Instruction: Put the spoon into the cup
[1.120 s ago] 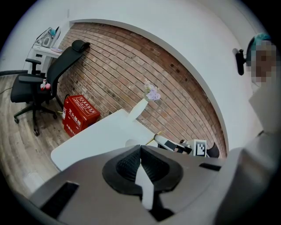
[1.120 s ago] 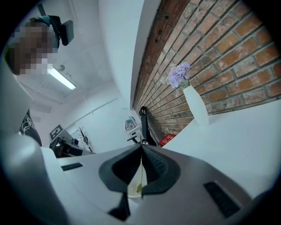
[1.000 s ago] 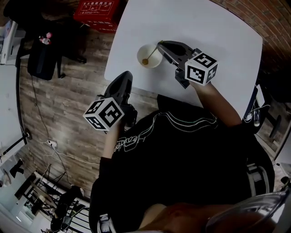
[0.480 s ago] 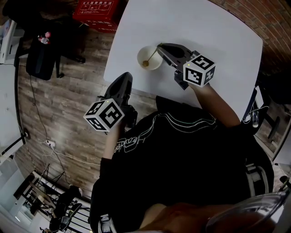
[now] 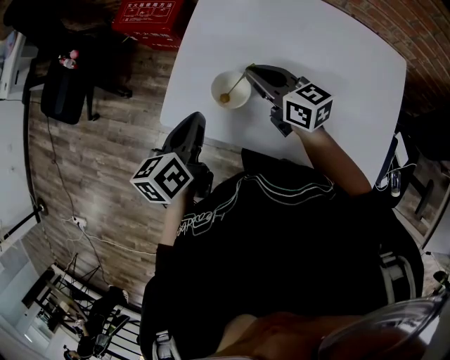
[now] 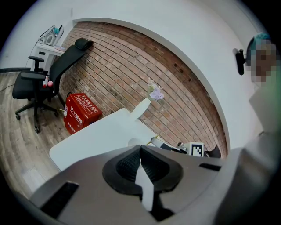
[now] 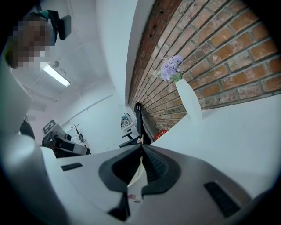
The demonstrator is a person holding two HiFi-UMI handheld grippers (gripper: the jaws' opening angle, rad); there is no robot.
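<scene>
Though hard to trace, spoon [image 5: 235, 85] handle seemingly pinched in closed right hand-held gripper [image 5: 248, 69], bowl inside cup [image 5: 217, 81].

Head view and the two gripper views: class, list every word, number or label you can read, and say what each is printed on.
Red box: white characters on its top, too small to read; its side print in the left gripper view is blurred as well.
Black shirt: pale cursive lettering, not legible.
Nothing here can be quoted.
</scene>
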